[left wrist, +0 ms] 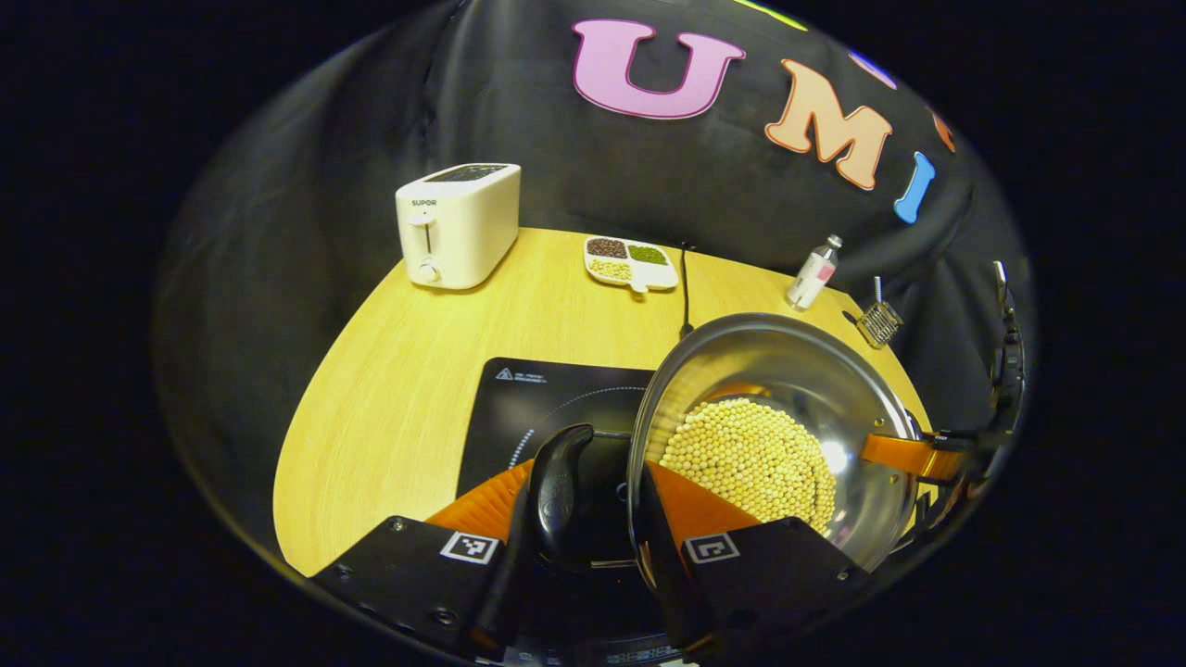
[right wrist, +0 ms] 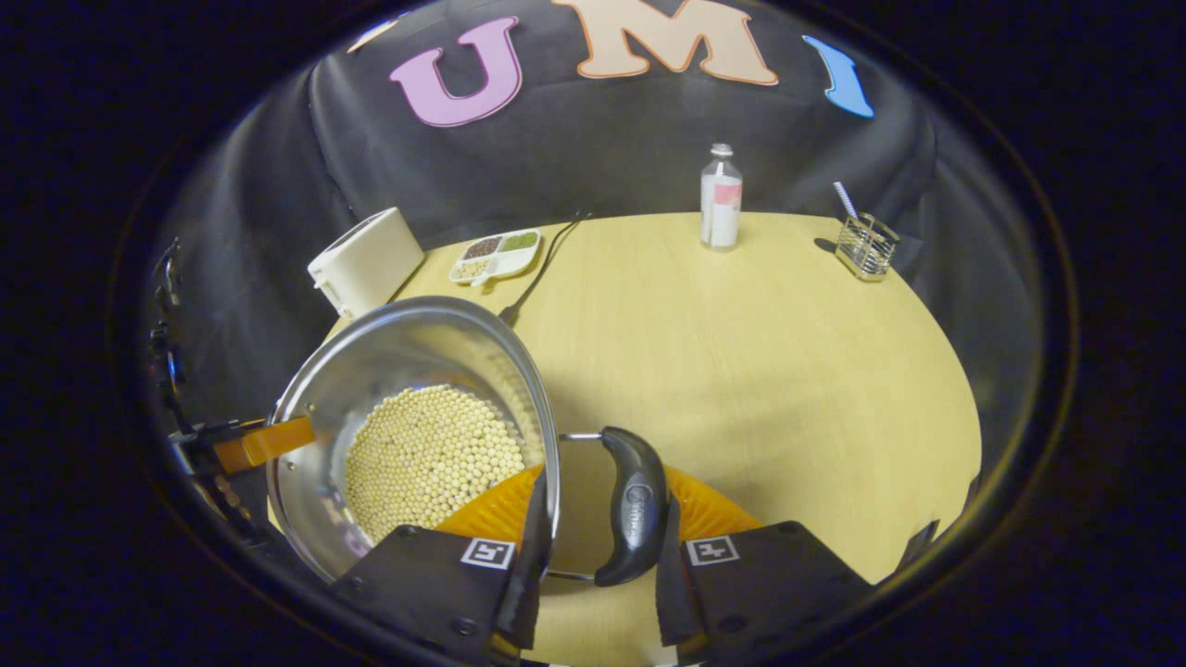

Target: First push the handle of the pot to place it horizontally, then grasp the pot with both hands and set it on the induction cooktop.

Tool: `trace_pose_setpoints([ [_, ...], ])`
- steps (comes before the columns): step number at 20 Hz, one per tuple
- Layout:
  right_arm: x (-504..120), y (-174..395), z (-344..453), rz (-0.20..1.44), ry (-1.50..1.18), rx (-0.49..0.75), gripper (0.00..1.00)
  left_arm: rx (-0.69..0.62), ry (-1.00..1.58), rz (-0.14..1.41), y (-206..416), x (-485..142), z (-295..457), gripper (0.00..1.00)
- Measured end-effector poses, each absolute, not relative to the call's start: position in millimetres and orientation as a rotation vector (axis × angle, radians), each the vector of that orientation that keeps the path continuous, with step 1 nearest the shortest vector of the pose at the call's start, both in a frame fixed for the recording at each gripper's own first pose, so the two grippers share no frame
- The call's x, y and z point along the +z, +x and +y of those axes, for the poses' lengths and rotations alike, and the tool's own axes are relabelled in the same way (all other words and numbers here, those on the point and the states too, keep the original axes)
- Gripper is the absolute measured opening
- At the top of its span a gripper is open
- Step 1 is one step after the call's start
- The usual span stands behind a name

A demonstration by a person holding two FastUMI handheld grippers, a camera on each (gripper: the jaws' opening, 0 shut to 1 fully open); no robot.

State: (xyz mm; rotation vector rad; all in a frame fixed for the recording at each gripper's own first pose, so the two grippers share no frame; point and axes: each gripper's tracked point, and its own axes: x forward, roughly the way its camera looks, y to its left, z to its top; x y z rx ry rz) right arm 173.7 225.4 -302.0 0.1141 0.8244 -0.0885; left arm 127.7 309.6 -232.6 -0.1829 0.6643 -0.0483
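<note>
Pot: a round stainless-steel pot (left wrist: 788, 389) with a polished, mirror-bright wall is seen held between the two grippers, one at each side handle; whether its base rests on anything cannot be told.
Contents: a level bed of small, pale, round beans (left wrist: 750, 459) covers the pot's bottom, which is judged to be why the pot is kept upright and gripped from both sides.
Left gripper: the left gripper (left wrist: 593, 519) is closed around the rim and the black, curved, glossy plastic handle (left wrist: 559, 491) on its side, one finger lying inside the wall and the other outside the handle.
Right gripper: the right gripper (right wrist: 593, 528) is set the same way on the opposite black handle (right wrist: 633, 505), one finger inside the rim and one beyond the handle.
Cooktop: the flat, black, glass-topped induction cooktop (left wrist: 537, 398) with a faint ring marking lies on the table just beside and partly beneath the pot in the left gripper view.
Stage: the two-handed grasp is judged to be made, with the setting down on the cooktop not yet shown as complete.
Table: a smooth, light wood-grain tabletop (right wrist: 741, 352) carries everything.
Behind: a white, boxy plastic toaster (left wrist: 459, 222), a white divided dish of mixed grains (left wrist: 630, 261), a small clear bottle (right wrist: 721, 196) and a wire-mesh holder (right wrist: 864, 245) stand well apart from the pot.
</note>
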Motion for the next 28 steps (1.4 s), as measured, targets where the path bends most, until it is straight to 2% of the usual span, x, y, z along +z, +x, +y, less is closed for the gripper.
trace_pose_setpoints([
  [1,-302,175,230,0.823,0.111,-0.086,0.52,-0.045,-0.187,0.664,128,-233,315,0.59],
  [2,-303,177,236,0.827,0.110,-0.084,0.46,-0.042,-0.190,0.667,127,-234,321,0.60],
  [3,-306,177,242,0.830,0.112,-0.083,0.46,-0.039,-0.191,0.669,127,-235,326,0.60],
  [4,-307,177,248,0.833,0.113,-0.082,0.52,-0.035,-0.189,0.671,126,-236,331,0.59],
  [5,-309,178,253,0.836,0.112,-0.078,0.52,-0.032,-0.185,0.672,125,-236,337,0.60],
  [6,-310,179,259,0.838,0.111,-0.074,0.46,-0.027,-0.186,0.668,125,-237,342,0.60],
  [7,-312,181,263,0.841,0.112,-0.070,0.52,-0.021,-0.189,0.671,124,-238,347,0.60],
  [9,-314,182,272,0.847,0.109,-0.063,0.52,-0.014,-0.191,0.672,122,-239,355,0.59],
  [10,-316,183,275,0.848,0.108,-0.061,0.46,-0.011,-0.192,0.677,123,-241,358,0.59],
  [12,-318,187,280,0.847,0.116,-0.061,0.47,-0.009,-0.178,0.668,124,-240,365,0.59],
  [13,-319,188,282,0.846,0.116,-0.062,0.58,-0.010,-0.170,0.663,127,-239,367,0.59],
  [16,-320,190,286,0.844,0.124,-0.066,0.47,-0.013,-0.167,0.665,129,-240,370,0.59],
  [17,-321,191,287,0.843,0.127,-0.066,0.52,-0.013,-0.165,0.665,128,-239,370,0.59],
  [18,-322,192,287,0.843,0.127,-0.065,0.52,-0.014,-0.164,0.663,128,-239,371,0.60],
  [19,-324,191,287,0.844,0.128,-0.064,0.46,-0.017,-0.161,0.663,129,-239,371,0.59],
  [20,-323,191,287,0.843,0.134,-0.065,0.52,-0.017,-0.163,0.661,130,-239,372,0.59],
  [21,-324,190,287,0.845,0.135,-0.065,0.47,-0.017,-0.165,0.660,130,-240,372,0.60],
  [22,-322,190,288,0.843,0.135,-0.062,0.47,-0.016,-0.169,0.661,129,-241,372,0.59],
  [24,-324,191,287,0.844,0.136,-0.059,0.54,-0.015,-0.173,0.660,127,-241,373,0.59],
  [27,-325,189,286,0.843,0.138,-0.058,0.54,-0.020,-0.166,0.659,127,-241,372,0.59],
  [28,-325,190,286,0.842,0.141,-0.060,0.49,-0.020,-0.163,0.658,126,-240,372,0.60],
])
